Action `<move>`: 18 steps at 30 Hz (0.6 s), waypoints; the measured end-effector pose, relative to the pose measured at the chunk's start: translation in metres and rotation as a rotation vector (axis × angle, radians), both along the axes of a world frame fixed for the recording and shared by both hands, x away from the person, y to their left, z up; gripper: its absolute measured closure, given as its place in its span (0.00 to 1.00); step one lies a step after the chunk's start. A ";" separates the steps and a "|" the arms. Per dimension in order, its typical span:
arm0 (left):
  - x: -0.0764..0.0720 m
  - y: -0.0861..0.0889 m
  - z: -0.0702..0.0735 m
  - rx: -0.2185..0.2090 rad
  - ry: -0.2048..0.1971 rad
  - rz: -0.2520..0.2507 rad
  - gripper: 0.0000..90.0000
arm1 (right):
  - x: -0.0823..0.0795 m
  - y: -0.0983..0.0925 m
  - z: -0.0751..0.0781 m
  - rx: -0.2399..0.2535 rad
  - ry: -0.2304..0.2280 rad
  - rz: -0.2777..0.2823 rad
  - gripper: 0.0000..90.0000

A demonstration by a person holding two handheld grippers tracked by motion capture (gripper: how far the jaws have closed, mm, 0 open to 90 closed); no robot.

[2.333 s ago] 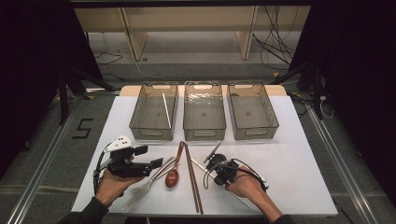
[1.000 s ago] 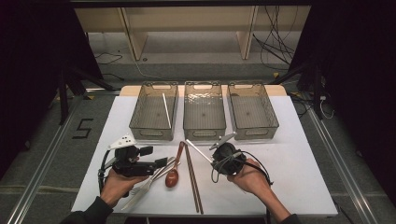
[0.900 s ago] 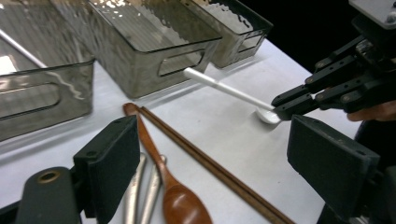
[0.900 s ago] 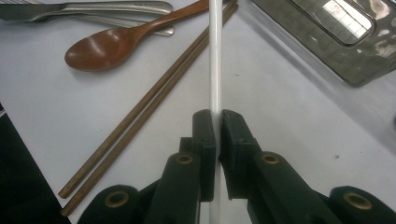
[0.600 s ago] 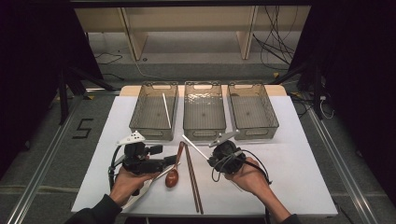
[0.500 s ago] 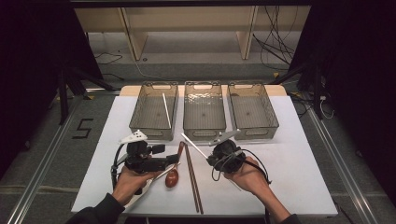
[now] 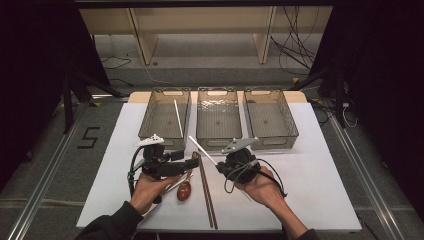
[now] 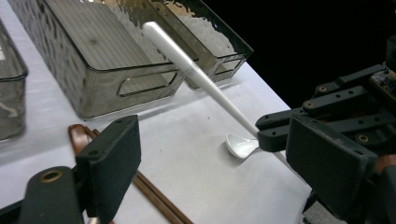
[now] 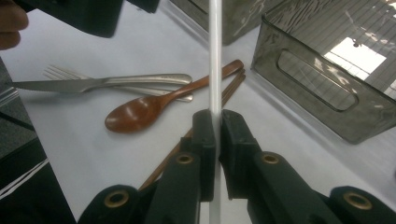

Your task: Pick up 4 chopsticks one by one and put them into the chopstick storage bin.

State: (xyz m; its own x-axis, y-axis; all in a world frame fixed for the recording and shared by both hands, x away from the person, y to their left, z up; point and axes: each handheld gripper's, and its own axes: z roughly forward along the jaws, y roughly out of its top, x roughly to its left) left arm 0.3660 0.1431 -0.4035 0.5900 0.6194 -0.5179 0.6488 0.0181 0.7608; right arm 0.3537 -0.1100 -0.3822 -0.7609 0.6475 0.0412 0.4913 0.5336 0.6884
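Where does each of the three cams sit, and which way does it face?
High view: above the person's side, looking forward and down on the table; both forearms and hands show.
Left gripper view: on the left gripper, facing the bins; open black jaws show.
Right gripper view: on the right gripper, jaws clamping the white spoon.
Shared: all three show the white spoon and chopsticks.
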 end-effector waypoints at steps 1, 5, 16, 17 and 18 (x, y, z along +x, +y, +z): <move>0.001 -0.002 0.000 -0.008 0.007 -0.003 0.20 | 0.000 0.001 0.000 0.004 -0.003 0.000 0.95; 0.004 -0.010 -0.002 -0.013 0.017 -0.017 0.24 | -0.001 0.003 0.001 0.015 -0.010 0.008 0.95; 0.009 -0.012 -0.005 -0.096 0.069 -0.020 0.47 | -0.006 0.013 -0.001 0.026 -0.025 0.031 0.95; 0.009 -0.012 -0.006 -0.097 0.074 -0.022 0.49 | -0.006 0.014 -0.001 0.030 -0.028 0.031 0.95; 0.009 -0.012 -0.006 -0.099 0.079 -0.025 0.51 | -0.006 0.014 -0.001 0.032 -0.028 0.034 0.95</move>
